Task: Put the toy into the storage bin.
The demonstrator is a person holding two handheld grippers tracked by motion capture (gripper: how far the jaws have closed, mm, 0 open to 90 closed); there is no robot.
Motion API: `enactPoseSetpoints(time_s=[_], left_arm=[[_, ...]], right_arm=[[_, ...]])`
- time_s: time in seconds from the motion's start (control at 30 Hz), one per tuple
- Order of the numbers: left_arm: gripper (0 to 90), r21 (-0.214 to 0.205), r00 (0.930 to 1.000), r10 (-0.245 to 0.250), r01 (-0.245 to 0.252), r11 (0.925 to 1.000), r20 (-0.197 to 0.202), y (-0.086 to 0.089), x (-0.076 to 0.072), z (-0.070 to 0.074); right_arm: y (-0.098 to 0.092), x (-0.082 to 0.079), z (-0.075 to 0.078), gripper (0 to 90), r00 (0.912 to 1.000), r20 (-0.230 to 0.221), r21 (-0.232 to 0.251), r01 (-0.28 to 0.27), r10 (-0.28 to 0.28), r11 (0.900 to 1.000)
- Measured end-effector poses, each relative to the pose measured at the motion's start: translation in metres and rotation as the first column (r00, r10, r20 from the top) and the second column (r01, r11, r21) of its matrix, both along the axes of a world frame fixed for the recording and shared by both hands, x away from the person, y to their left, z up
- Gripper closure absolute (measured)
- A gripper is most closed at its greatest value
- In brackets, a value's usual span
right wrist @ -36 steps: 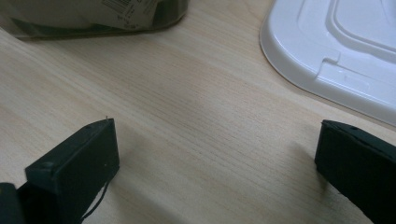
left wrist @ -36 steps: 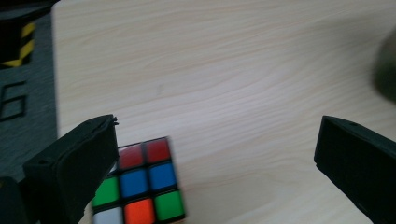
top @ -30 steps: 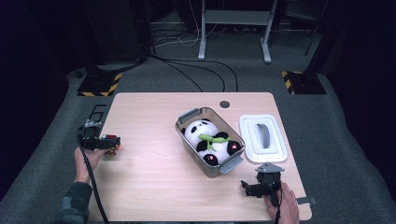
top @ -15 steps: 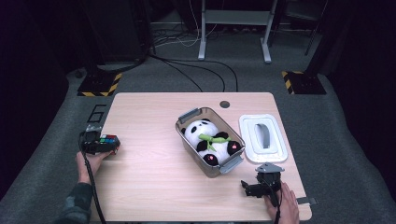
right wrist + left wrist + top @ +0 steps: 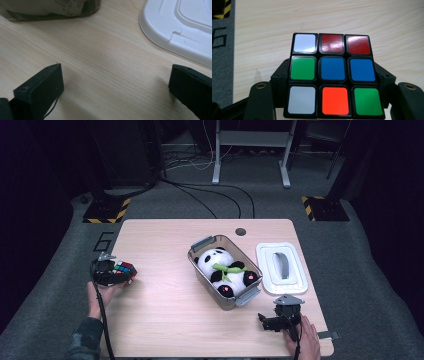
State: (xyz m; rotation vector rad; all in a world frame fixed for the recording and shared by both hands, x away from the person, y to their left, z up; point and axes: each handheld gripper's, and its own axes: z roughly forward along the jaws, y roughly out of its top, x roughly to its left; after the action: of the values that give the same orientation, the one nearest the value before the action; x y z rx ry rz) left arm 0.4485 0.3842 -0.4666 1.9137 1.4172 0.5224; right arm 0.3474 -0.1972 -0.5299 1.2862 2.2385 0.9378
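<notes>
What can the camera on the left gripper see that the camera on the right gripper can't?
The left gripper view has the scrambled, multicoloured puzzle cube up close, clamped between the left gripper's jaws, which have just been closing on it, plus the dark grey carpet floor. The right gripper view has the white plastic box lid, a corner of the clear plastic storage box, and the right gripper's jaws standing wide apart with nothing between them. Both see the light wooden table top.
</notes>
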Motion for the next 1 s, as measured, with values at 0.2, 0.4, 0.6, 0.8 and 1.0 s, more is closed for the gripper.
enactPoseSetpoints(time_s=[0.2,0.4,0.6,0.8,1.0], left_arm=[[33.8,-0.004,0.9961,-0.084,0.084,0.9965,0.027,-0.025,-0.011,0.029],[33.8,0.022,0.9837,-0.169,0.168,0.9856,0.062,-0.053,-0.021,0.052],[33.8,0.031,0.9708,-0.228,0.226,0.9737,0.077,-0.071,-0.024,0.064],[33.8,0.031,0.9614,-0.262,0.261,0.9649,0.083,-0.081,-0.024,0.074],[33.8,0.027,0.9465,-0.308,0.307,0.9514,0.097,-0.101,-0.024,0.091]], right_arm=[[0.000,0.000,0.000,0.0,1.0000,-0.001,-0.001,-0.001,0.001,1.0000],[0.000,0.000,0.000,0.0,1.0000,-0.001,0.000,-0.001,0.001,1.0000],[0.000,0.000,0.000,0.0,1.0000,0.000,-0.001,-0.001,0.001,1.0000],[0.000,0.000,0.000,0.0,1.0000,0.000,0.000,0.000,0.000,1.0000],[0.000,0.000,0.000,0.0,1.0000,-0.001,0.000,0.000,0.000,1.0000]])
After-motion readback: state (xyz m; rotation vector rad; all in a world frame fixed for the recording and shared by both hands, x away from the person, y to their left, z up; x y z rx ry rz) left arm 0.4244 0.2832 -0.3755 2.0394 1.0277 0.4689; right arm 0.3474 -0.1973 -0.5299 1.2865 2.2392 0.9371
